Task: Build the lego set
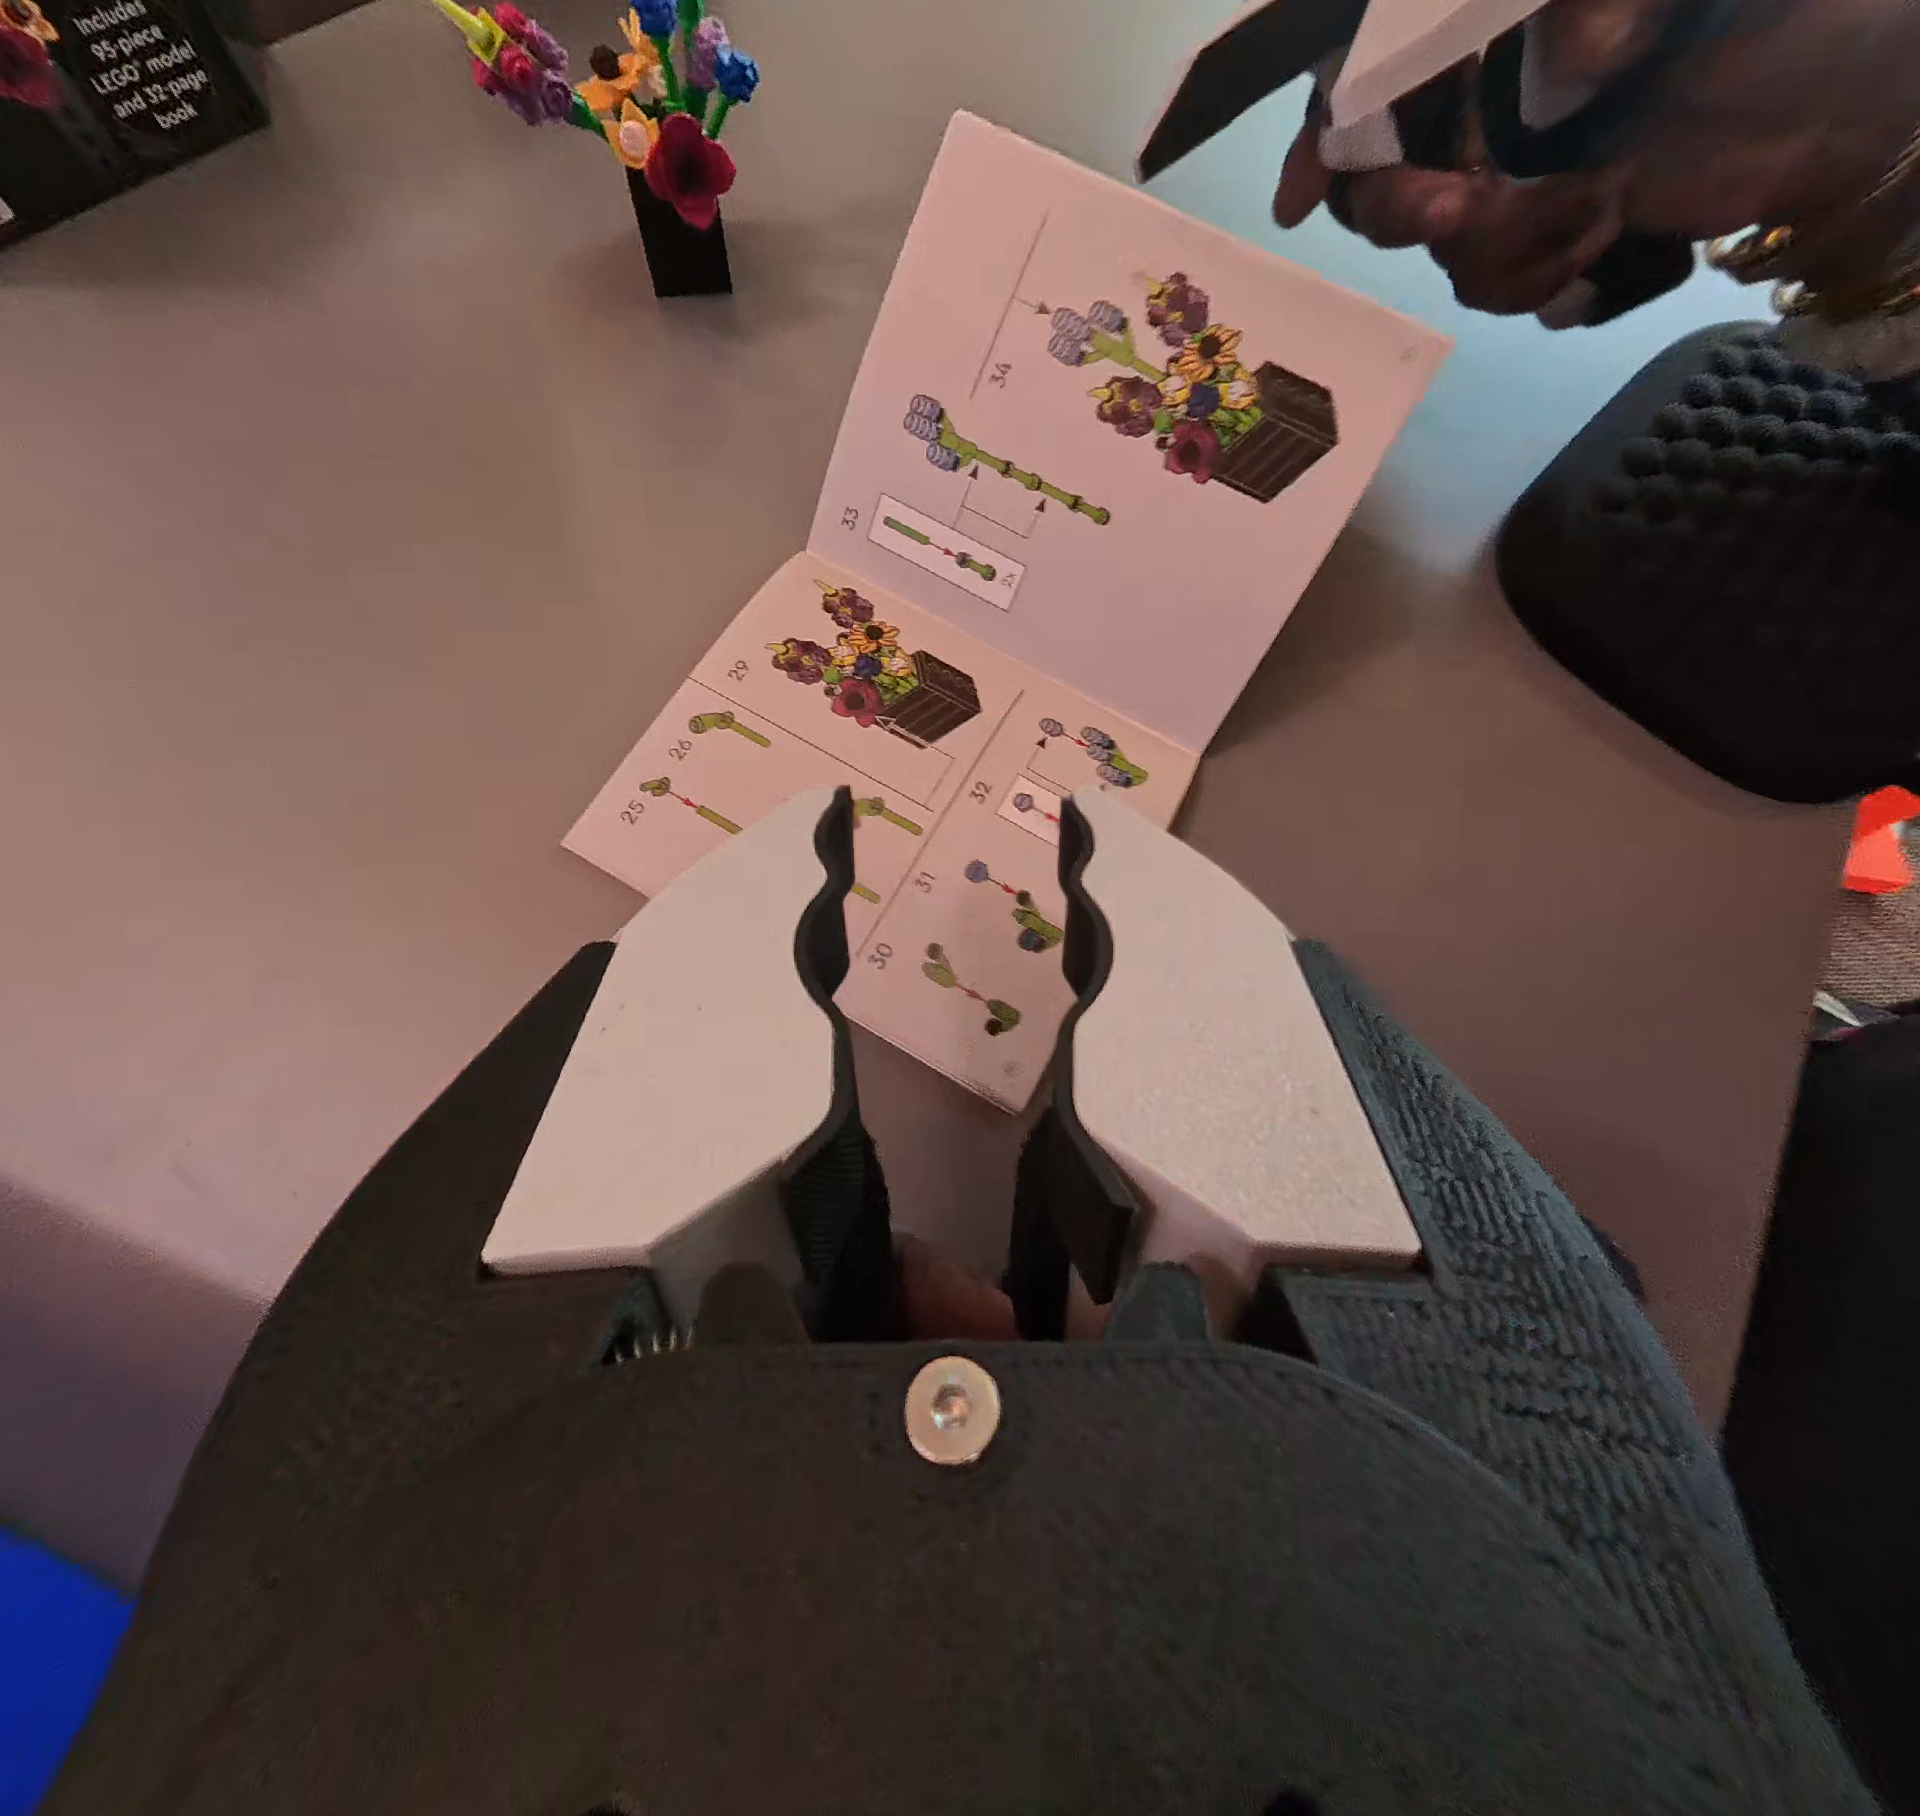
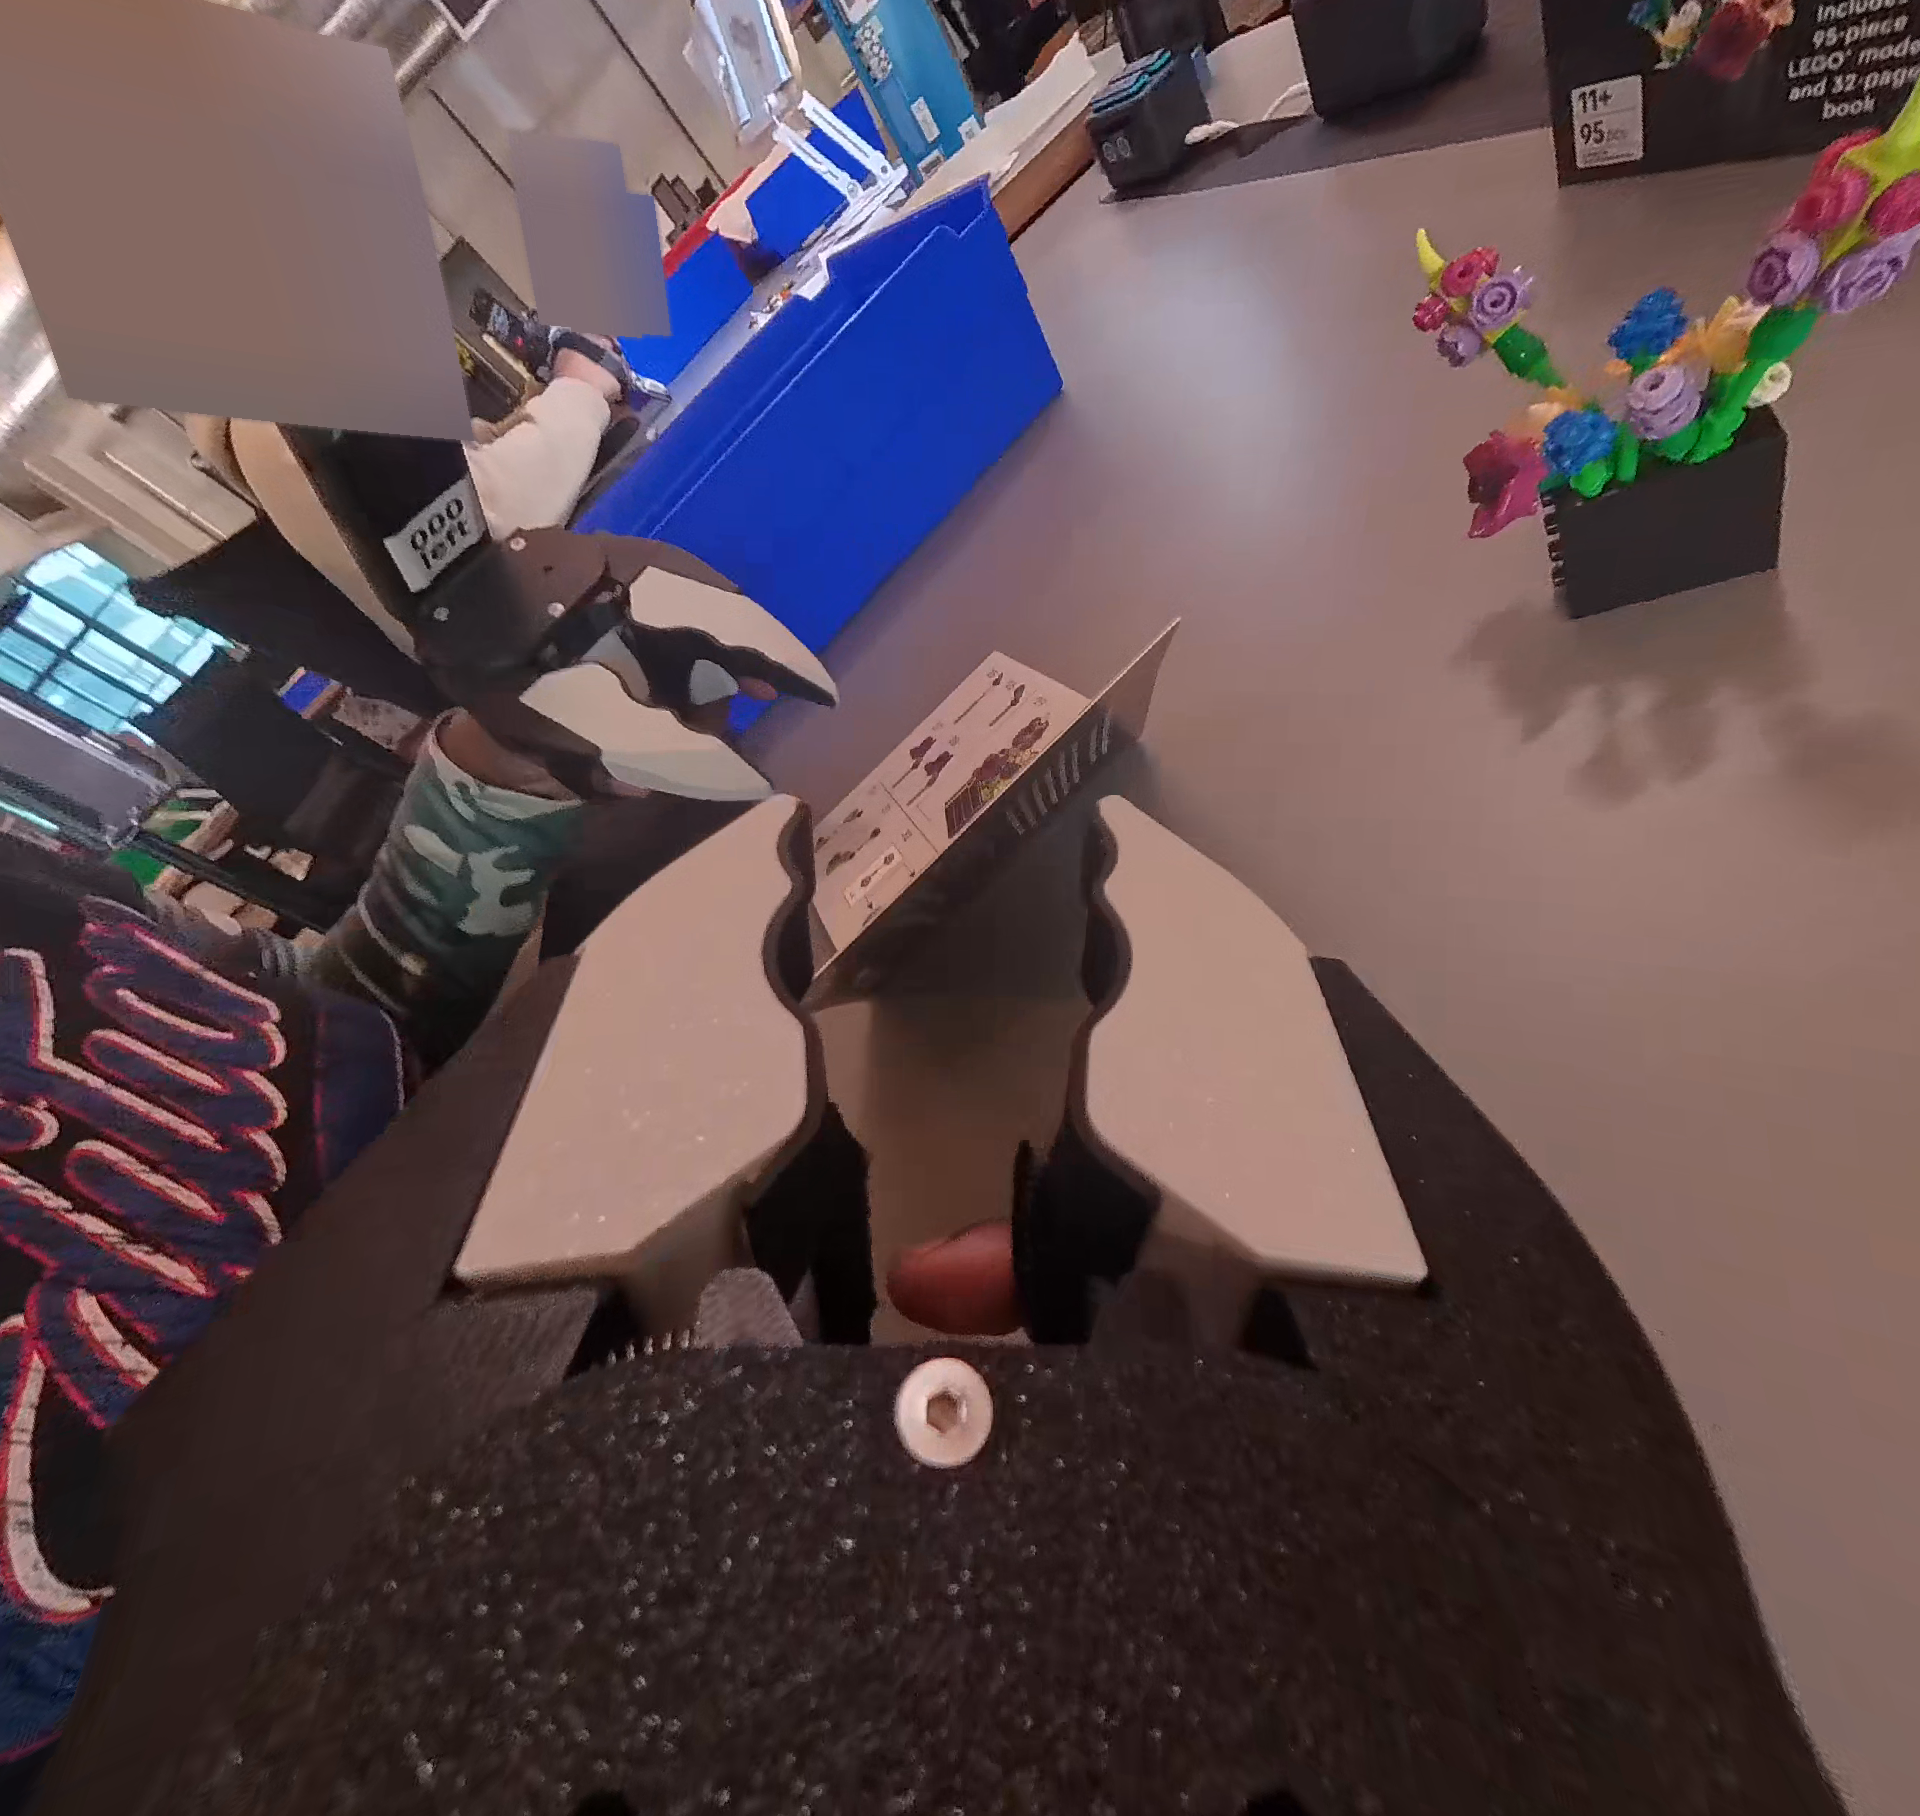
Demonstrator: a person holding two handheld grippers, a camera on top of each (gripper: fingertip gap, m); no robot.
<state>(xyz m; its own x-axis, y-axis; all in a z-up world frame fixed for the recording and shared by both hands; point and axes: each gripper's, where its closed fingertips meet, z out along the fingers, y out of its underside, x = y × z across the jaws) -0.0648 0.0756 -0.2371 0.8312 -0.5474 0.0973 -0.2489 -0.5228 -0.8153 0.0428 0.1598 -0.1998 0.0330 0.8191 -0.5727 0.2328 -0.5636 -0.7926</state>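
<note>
Spanning both views, the grey worktop (image 1: 312, 623) carries an open instruction booklet (image 1: 1039, 561) at centre and the flower model (image 1: 665, 135) farther off. Left gripper (image 1: 954, 810) and right gripper (image 2: 948, 816) hover, jaws apart, holding nothing.

Black claw (image 1: 951, 810), pale grey fingers (image 1: 707, 1018)

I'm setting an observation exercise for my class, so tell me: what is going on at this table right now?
A person holds two grippers above a grey table. The left gripper and right gripper are both open, holding nothing. An instruction booklet lies open between them. The Lego flower bouquet in its black base stands untouched farther back, near the set's black box.
</note>
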